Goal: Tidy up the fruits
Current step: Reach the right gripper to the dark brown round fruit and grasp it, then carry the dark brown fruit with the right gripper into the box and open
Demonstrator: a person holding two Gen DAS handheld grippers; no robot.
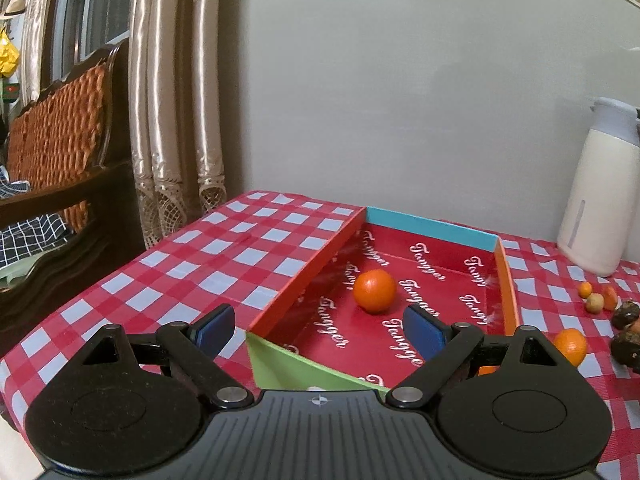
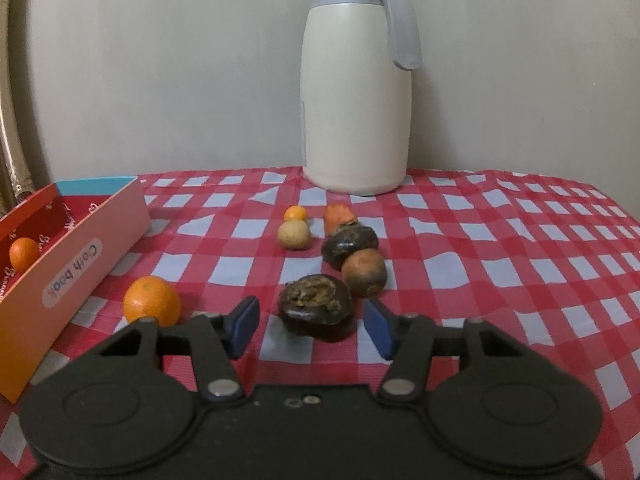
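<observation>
A shallow red cardboard box lies on the checked tablecloth with one orange inside it. My left gripper is open and empty above the box's near corner. My right gripper is open, its fingers on either side of a dark rotten fruit, apart from it. A second orange lies beside the box. Behind are a brownish fruit, another dark fruit, a tan round fruit, a tiny orange and an orange piece.
A white thermos jug stands at the back of the table against the wall; it also shows in the left wrist view. A curtain and a wooden bench are left of the table. The tablecloth's left edge drops off.
</observation>
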